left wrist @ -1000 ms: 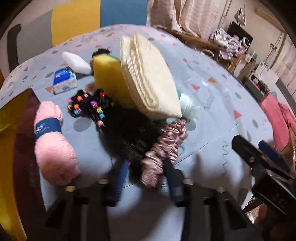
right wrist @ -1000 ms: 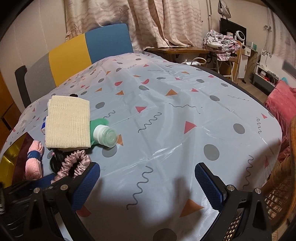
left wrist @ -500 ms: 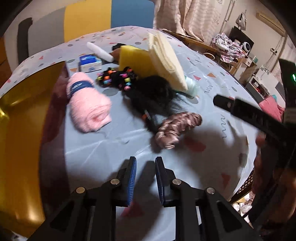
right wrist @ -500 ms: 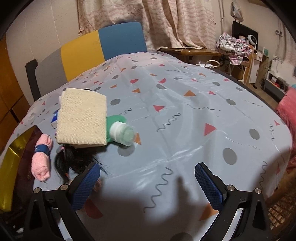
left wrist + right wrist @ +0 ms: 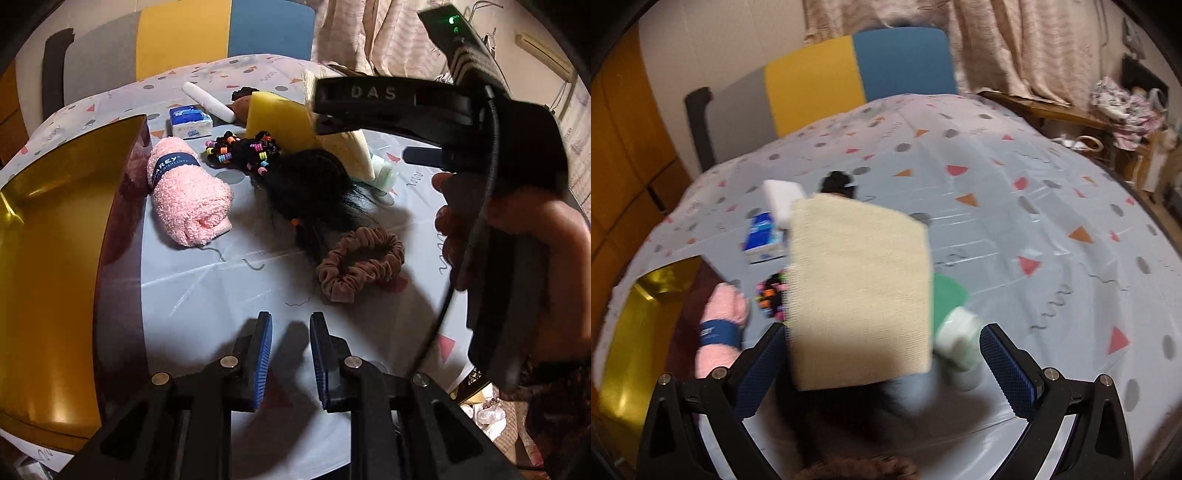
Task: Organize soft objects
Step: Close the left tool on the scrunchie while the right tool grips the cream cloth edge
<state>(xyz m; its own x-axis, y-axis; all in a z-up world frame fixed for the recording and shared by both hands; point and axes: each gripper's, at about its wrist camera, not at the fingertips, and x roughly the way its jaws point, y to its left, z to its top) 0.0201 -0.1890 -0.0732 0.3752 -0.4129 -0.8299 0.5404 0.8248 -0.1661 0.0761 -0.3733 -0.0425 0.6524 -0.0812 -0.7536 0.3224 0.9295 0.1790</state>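
The table (image 5: 207, 295) still carries every soft thing; the gold tray (image 5: 55, 258) at its left edge looks empty, so in my judgement sorting has barely begun. The cream cloth (image 5: 857, 295) leans over the yellow sponge (image 5: 273, 118) mid-table, and the right gripper (image 5: 882, 365), jaws wide apart and empty, has its lower edge between them. The pink dishcloth roll (image 5: 188, 199) lies just beside the tray. The brown scrunchie (image 5: 360, 262) lies near the front edge, just ahead of the left gripper (image 5: 290, 354), whose jaws are together on nothing.
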